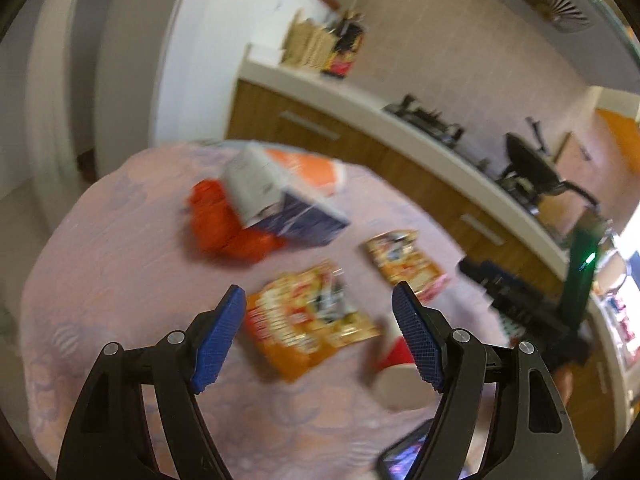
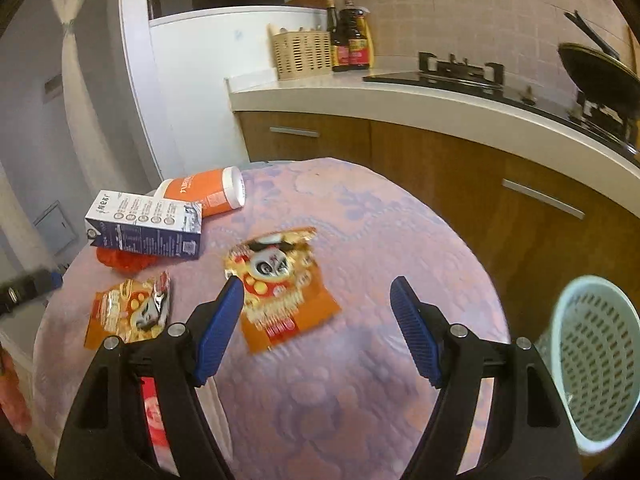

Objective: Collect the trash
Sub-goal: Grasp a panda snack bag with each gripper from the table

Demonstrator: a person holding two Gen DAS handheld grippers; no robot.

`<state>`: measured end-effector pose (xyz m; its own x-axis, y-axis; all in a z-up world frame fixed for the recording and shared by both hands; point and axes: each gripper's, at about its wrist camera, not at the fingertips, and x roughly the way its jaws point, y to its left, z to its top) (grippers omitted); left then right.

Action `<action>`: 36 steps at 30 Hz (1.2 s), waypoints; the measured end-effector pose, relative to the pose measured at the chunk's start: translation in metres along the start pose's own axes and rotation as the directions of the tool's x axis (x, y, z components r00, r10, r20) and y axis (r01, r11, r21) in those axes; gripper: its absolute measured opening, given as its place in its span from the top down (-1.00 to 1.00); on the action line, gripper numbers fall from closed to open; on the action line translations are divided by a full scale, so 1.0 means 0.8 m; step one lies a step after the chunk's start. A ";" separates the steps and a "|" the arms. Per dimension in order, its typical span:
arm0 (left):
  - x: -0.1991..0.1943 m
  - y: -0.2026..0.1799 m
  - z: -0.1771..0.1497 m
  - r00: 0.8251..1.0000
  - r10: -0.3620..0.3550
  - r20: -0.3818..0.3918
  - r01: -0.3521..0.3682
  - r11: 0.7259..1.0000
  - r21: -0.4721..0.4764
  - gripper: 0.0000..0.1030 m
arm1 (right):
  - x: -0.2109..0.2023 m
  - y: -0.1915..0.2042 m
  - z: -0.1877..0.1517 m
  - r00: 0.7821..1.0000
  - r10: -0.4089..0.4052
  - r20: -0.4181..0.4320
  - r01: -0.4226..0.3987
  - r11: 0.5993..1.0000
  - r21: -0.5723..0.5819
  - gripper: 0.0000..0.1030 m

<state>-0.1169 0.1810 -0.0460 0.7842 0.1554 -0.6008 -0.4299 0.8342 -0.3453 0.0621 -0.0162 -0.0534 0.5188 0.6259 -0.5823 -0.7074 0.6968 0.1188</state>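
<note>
Round table [image 2: 360, 360] draped in a quilted pink-lilac cloth with an embossed floral pattern. Left gripper [image 1: 320, 334] and right gripper [image 2: 316, 328]: each released, the ribbed blue pads [image 1: 218, 340] spread wide with nothing between them, hovering above the cloth.

Trash on the table, right wrist view: a glossy orange snack wrapper [image 2: 280, 284], flat and crinkled, at centre; a second, similar wrapper [image 2: 130, 308] at 9 o'clock; a rectangular white-and-navy carton [image 2: 144, 224] lying on its side at 10 o'clock, resting over crumpled red plastic [image 2: 120, 260]; a cylindrical orange canister [image 2: 204, 196] with white ends, tipped over, just behind the carton.

Shown only in the right view: a pale, perforated plastic basket [image 2: 596, 364] at 3 o'clock, off the table edge.

Shown only in the left view, blurred: a red-and-white paper cup [image 1: 396, 376] at 5 o'clock.
</note>
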 end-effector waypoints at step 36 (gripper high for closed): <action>0.041 0.012 -0.033 0.991 0.134 0.010 -0.134 0.991 0.017 1.00 | 0.097 0.015 0.002 0.960 -0.054 -0.276 0.038 0.997 -0.063 -0.52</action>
<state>-0.1071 0.1798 -0.0879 0.7237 0.2710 -0.6347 -0.5235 0.8148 -0.2490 0.0951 0.0413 -0.0959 0.4037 0.4664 -0.7871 -0.7158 0.6968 0.0457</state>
